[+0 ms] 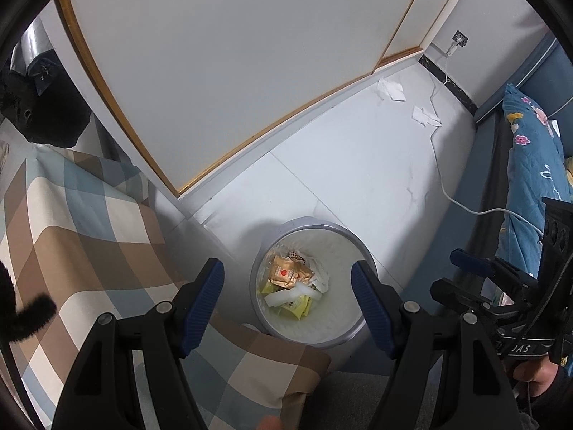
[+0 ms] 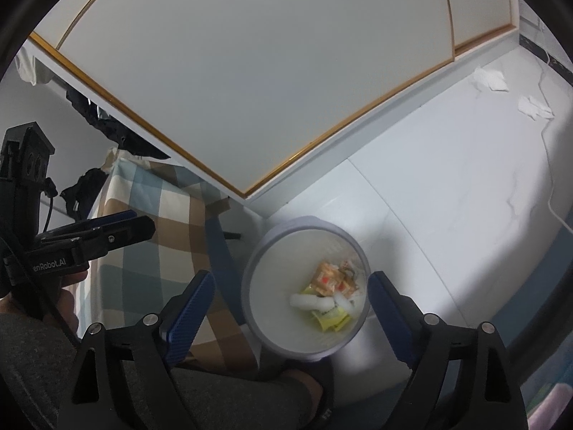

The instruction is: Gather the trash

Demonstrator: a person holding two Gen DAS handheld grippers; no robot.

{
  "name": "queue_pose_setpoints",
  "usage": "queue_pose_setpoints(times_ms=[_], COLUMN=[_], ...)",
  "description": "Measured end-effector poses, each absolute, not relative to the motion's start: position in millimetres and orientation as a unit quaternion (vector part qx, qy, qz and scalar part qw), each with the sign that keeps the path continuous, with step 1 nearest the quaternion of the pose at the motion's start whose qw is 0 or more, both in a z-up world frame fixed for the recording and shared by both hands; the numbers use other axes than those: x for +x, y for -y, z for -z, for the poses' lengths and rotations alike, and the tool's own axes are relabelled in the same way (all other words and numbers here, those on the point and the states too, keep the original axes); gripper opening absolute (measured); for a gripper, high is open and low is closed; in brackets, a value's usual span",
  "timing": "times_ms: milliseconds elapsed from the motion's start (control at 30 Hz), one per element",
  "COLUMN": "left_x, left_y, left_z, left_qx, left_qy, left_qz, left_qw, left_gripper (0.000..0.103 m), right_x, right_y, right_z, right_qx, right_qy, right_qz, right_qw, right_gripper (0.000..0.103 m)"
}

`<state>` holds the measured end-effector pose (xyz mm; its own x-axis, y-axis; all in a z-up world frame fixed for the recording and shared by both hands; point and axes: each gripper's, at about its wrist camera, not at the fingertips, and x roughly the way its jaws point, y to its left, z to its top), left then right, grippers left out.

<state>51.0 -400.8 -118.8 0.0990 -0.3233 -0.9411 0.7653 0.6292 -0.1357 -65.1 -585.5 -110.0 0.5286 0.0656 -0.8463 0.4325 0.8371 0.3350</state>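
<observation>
Both the left gripper (image 1: 288,297) and right gripper (image 2: 292,304) hang spread wide and empty over the trash bin (image 1: 352,337). The remaining crumpled tissues (image 1: 390,90) lie on the floor (image 1: 358,165), well ahead toward the far wall, rightward, likely nearer the right gripper.

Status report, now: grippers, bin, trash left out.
Left gripper open, empty, over bin. Right gripper open, empty, over the same bin. Wrappers inside. Two tissues on the floor by the far wall, a white cable beside them.
</observation>
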Motion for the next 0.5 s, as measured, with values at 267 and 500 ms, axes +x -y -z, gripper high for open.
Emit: queue_pose_setpoints(times_ms=[267, 500], left_x=[49.4, 47.5], left_y=[401.8, 401.5], left_z=[114.9, 115.3], left_qx=[0.204, 0.206], left_qy=[-0.541, -0.541], left_qz=[0.389, 0.391], left_qw=[0.717, 0.716], left_gripper=[0.07, 0.07], right_x=[-66.7, -67.6], right_y=[585.4, 584.4], right_z=[108.8, 109.0], right_qx=[0.261, 0.261], right_qy=[-0.472, -0.474], right_qz=[0.114, 0.115], right_qw=[0.834, 0.833], right_gripper=[0.088, 0.088])
